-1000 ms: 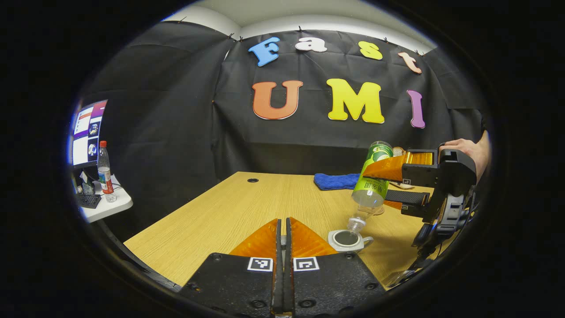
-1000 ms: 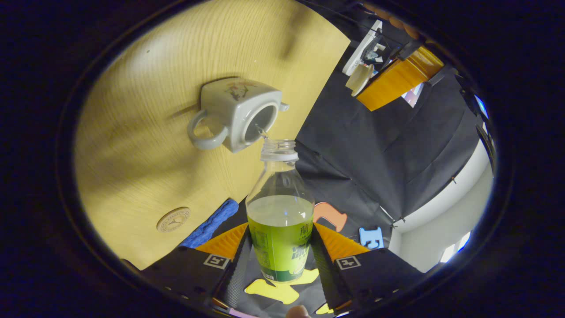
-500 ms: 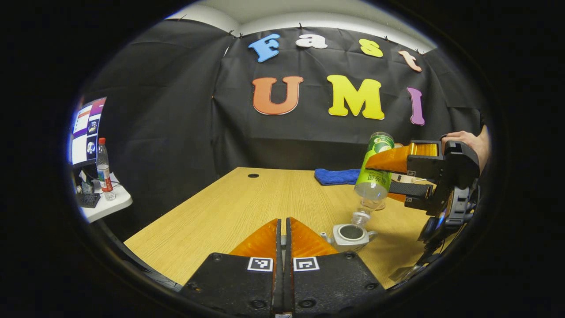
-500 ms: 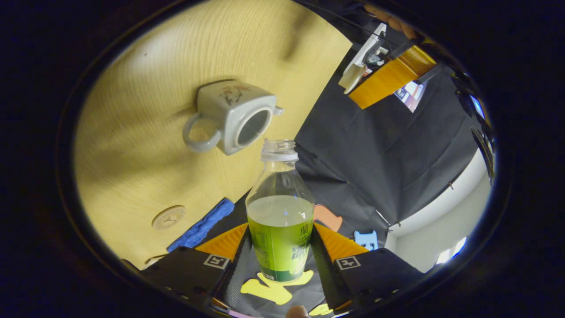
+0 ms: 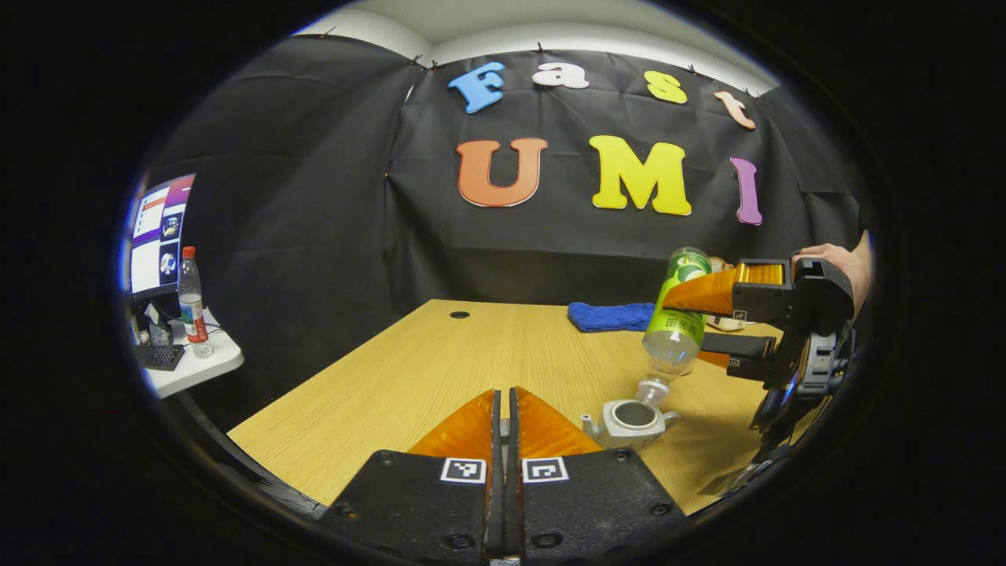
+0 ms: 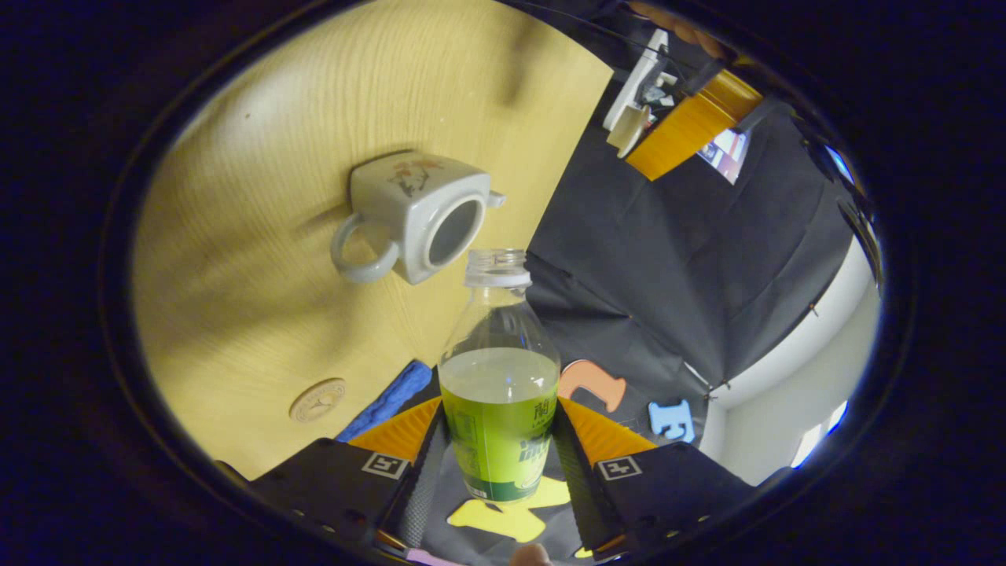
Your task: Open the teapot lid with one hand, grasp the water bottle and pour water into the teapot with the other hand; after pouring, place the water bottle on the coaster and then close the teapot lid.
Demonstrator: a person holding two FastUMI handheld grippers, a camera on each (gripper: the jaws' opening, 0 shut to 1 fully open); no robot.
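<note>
White teapot (image 6: 416, 212), green-labelled bottle (image 6: 499, 409), blue cloth (image 5: 609, 316).

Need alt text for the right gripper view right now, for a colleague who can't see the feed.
The right gripper clamps a green-labelled water bottle, tipped with its uncapped mouth beside the open top of a white teapot on the wooden table. A round coaster and a blue cloth lie nearer the gripper. The left gripper, far off, holds the teapot lid.

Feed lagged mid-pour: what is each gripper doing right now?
Left gripper: shut, on the lid.
Right gripper: shut on the bottle, tipped with its mouth over the open teapot.
</note>
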